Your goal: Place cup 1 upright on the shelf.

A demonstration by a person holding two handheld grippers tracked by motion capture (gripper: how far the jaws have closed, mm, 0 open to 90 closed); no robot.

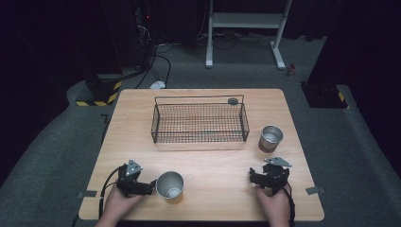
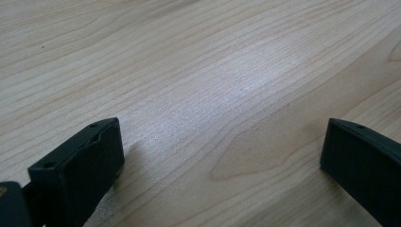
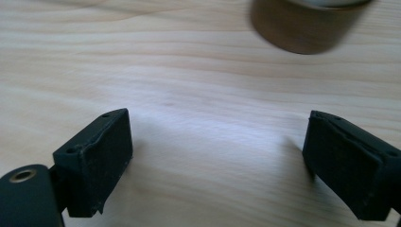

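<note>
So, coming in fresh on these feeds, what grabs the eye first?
The black wire basket at the table's far middle, standing empty. Then two metal cups: one cup near the front edge beside the open left gripper, the other cup right of the basket, beyond the open right gripper.

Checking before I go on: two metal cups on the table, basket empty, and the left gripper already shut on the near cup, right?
Not quite. The left gripper is open, jaws wide apart over bare table in the left gripper view. The cups and the empty basket are as you say.
</note>
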